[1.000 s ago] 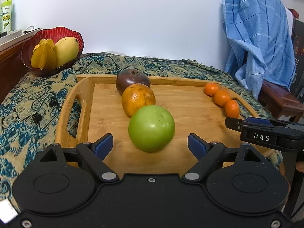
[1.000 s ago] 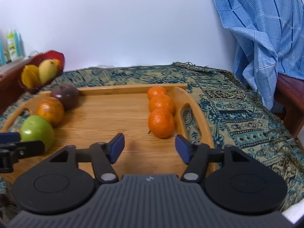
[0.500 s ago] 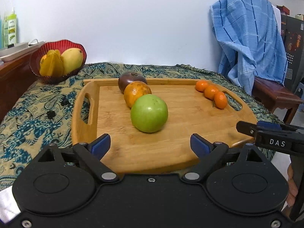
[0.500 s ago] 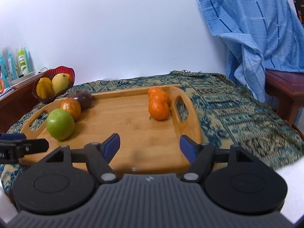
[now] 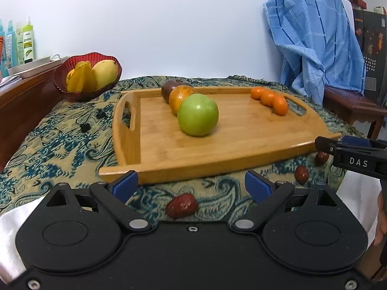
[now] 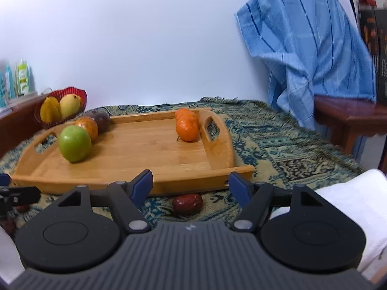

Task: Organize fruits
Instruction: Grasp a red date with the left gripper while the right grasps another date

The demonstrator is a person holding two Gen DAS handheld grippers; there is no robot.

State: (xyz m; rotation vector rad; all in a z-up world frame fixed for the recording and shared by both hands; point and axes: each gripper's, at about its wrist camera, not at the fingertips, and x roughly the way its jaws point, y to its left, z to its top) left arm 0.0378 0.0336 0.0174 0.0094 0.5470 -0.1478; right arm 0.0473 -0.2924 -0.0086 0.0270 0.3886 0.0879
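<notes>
A wooden tray (image 5: 241, 142) lies on a patterned cloth (image 5: 60, 140), its long axis running left to right, with a cut-out handle at each short end. On its left part three fruits make a row running from near to far: a green apple (image 5: 197, 114) nearest, then an orange (image 5: 180, 97), then a dark round fruit (image 5: 169, 87) by the far rim. Each overlaps the next in the left wrist view, so contact cannot be told. Along the right handle three tangerines (image 5: 269, 97) make a second near-to-far row, close together.

On the cloth, just off the tray's near edge, lie red dates. One date (image 5: 182, 206) sits in front of the left gripper (image 5: 191, 185), its long axis roughly left to right, tilted slightly. The jaws are wide and opening, the date lying below the gap and touched by neither pad. Two more dates (image 5: 301, 174) lie to the right, near the tray's near right corner.

The right gripper (image 6: 191, 185) also has its fingers spread wide, holding nothing; a date (image 6: 187, 204) lies on the cloth in line with the gap, long axis left to right, just beside the tray's near edge.

A red bowl (image 5: 72, 82) with yellow fruit stands far left, off the tray. A blue towel (image 5: 314, 36) hangs far right.
</notes>
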